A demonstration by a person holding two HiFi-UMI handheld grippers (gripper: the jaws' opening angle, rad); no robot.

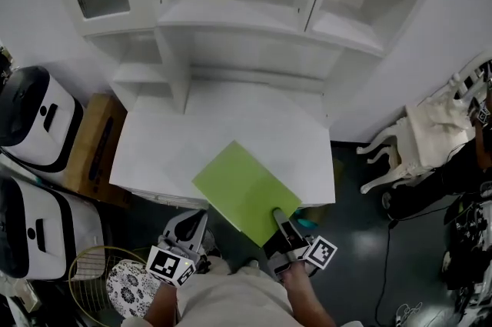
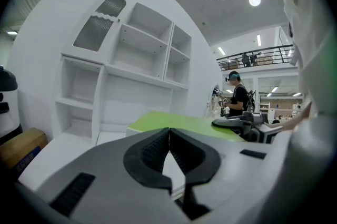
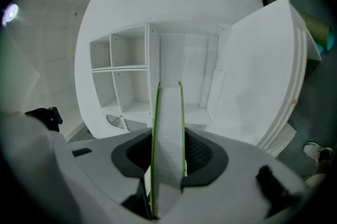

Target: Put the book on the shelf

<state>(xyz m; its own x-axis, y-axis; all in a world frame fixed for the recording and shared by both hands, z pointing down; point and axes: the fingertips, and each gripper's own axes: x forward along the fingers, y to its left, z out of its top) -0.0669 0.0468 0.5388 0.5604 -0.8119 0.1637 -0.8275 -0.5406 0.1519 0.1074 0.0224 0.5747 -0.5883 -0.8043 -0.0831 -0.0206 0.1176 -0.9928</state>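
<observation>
Head view: the green book [image 1: 244,191] is level over the front edge of the white desk [image 1: 231,118], below the white shelf unit [image 1: 231,10]. The right gripper [image 1: 278,216] pinches the book's near edge, one pad against each cover. The left gripper [image 1: 194,219], just beside the book, has its jaws pressed together.
</observation>
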